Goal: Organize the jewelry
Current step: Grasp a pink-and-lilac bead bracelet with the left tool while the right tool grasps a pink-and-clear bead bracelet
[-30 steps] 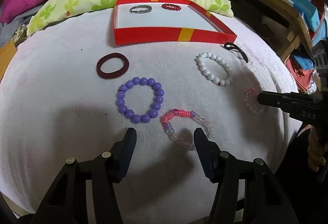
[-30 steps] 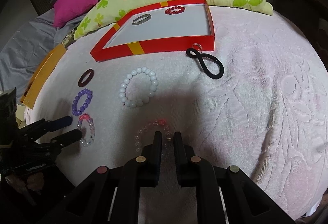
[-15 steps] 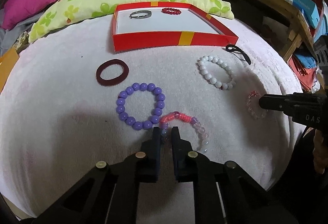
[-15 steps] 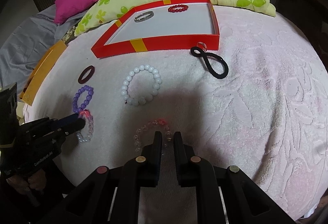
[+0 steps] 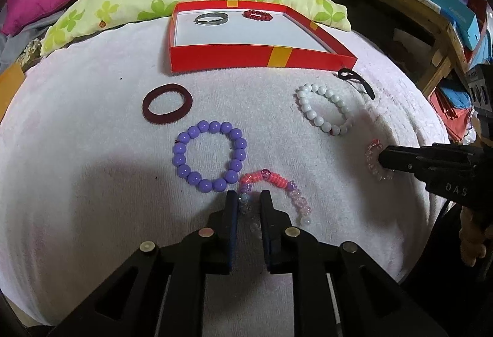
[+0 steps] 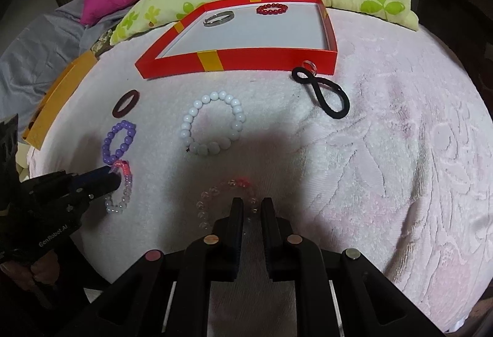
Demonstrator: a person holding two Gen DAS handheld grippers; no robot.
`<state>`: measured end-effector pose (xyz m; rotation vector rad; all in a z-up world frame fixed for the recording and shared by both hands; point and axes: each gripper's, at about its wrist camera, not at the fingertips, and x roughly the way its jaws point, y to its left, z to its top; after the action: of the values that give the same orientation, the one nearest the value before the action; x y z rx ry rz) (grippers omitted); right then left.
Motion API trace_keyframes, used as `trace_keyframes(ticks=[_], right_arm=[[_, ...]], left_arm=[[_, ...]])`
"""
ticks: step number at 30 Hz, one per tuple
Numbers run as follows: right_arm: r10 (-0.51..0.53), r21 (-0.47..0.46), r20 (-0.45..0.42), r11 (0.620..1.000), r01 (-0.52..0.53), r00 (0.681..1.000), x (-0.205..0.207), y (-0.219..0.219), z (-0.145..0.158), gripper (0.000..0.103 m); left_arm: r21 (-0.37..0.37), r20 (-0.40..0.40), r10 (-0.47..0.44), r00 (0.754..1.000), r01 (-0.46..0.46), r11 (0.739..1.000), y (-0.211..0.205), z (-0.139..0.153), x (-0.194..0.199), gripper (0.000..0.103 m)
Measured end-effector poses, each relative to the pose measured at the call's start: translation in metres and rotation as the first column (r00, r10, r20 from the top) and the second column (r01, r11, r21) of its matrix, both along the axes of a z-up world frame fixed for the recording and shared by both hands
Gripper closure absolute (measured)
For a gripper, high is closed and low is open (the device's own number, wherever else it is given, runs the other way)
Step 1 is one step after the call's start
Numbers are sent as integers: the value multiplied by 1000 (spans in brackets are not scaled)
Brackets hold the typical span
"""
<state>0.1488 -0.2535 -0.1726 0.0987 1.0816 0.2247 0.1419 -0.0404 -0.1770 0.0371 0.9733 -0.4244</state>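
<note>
A white towel (image 5: 77,152) covers the surface, with a red tray (image 5: 262,58) at its far side holding a silver bangle (image 5: 212,19) and a red bracelet (image 5: 257,15). The left gripper (image 5: 249,204) is clenched on the pink bracelet (image 5: 271,183) beside the purple one (image 5: 209,160). The right gripper (image 6: 252,209) pinches the clear bracelet (image 6: 215,195).

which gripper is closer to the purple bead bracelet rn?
Left. The left gripper is shut on the pink-and-clear bracelet right beside the purple bead bracelet. The right gripper is farther off, closed on the clear bead bracelet.
</note>
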Motion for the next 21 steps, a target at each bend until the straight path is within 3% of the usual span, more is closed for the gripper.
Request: trace_keyframes(ticks=[7,21], right_arm=[[18,-24,25,1000,-17,1000,-2,3,-1,90],[1,59,75,998,-5,997,-6,-6,13,94]], left_arm=[[3,18,0,1000,0,1000,3,1,-2,95],[-18,59,-38,998,39,999,9,15,-11,95]])
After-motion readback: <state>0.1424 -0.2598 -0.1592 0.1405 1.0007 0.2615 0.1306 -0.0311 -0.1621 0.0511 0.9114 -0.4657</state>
